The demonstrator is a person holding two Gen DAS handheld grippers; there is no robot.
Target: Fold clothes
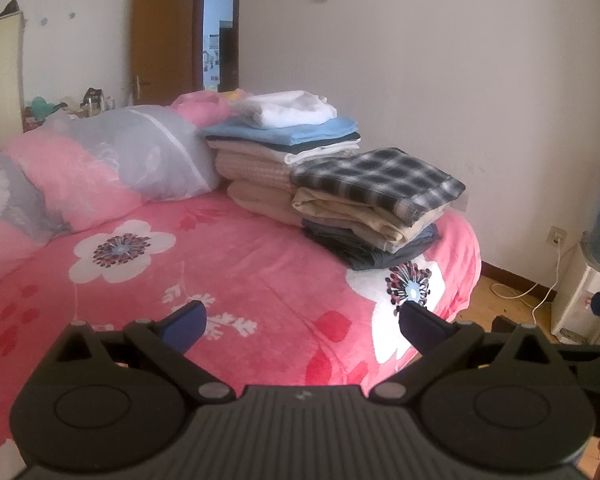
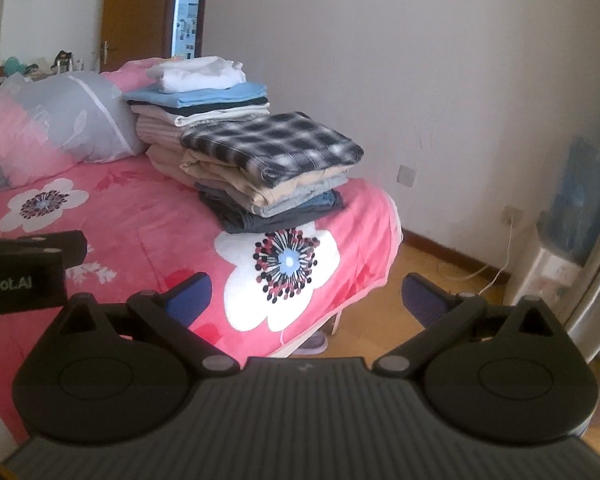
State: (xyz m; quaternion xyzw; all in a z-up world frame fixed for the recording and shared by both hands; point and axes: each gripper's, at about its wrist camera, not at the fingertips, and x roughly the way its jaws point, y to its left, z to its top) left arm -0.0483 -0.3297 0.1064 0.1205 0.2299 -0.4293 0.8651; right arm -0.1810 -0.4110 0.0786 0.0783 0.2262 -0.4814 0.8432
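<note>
Left wrist view: the left gripper (image 1: pixel 302 326) has its fingers wide and empty, like the right gripper (image 2: pixel 306 300); folded clothes (image 1: pixel 374 210) (two piles) lie on the bed (image 1: pixel 220 264).

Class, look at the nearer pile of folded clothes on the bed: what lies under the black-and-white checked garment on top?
Under the checked garment lie folded beige pieces, then light blue and dark grey ones at the bottom, resting on the pink blanket. Only their edges show; the rest is covered.
</note>
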